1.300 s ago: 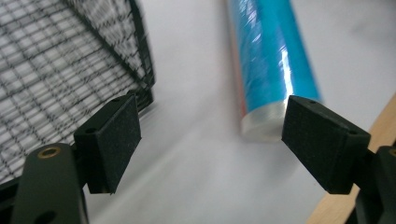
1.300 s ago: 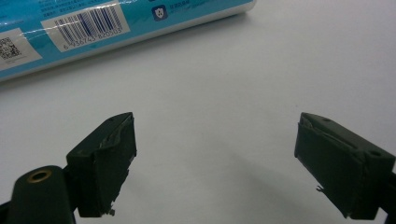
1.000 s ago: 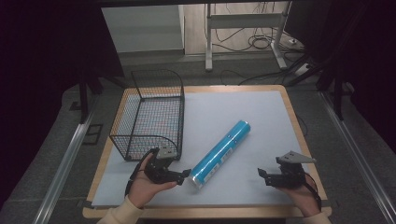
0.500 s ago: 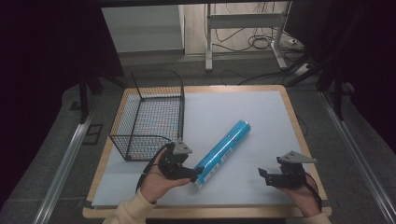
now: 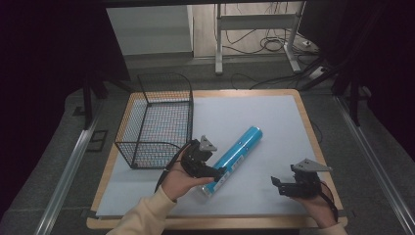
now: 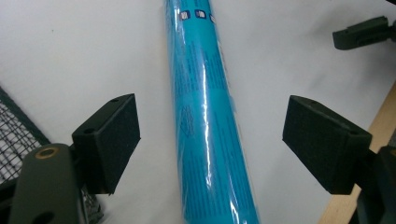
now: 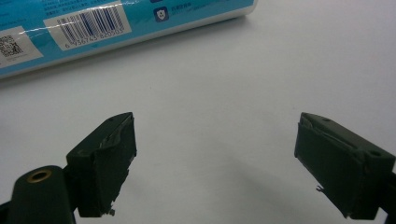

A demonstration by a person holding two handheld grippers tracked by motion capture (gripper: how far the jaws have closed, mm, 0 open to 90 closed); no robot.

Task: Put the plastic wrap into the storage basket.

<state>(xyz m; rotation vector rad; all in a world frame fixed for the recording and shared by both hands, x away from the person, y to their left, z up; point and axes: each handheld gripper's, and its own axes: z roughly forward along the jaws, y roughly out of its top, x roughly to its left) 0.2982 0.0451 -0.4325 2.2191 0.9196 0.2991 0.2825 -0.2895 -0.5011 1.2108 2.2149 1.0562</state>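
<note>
A: The tube (image 5: 234, 159) lies slantwise on the mat (image 5: 274, 122), just right of the basket (image 5: 155, 122). What could go wrong?

B: It's round and glossy in its wrap. If one pad (image 6: 108, 140) meets it before the other, I'd expect it to roll away, or to slip out on the lift. A grip this close to the near end could also let the far end sag and catch the basket rim.

A: And the left gripper (image 5: 221, 172)?

B: Straddling the tube's near end. Its jaws have just been opening; they stand wide, with the tube between them and clear gaps either side. Nothing is held.

A: The right gripper (image 5: 276, 182)?

B: Spread apart too, empty, over bare mat, well apart from the tube's near end.
</note>
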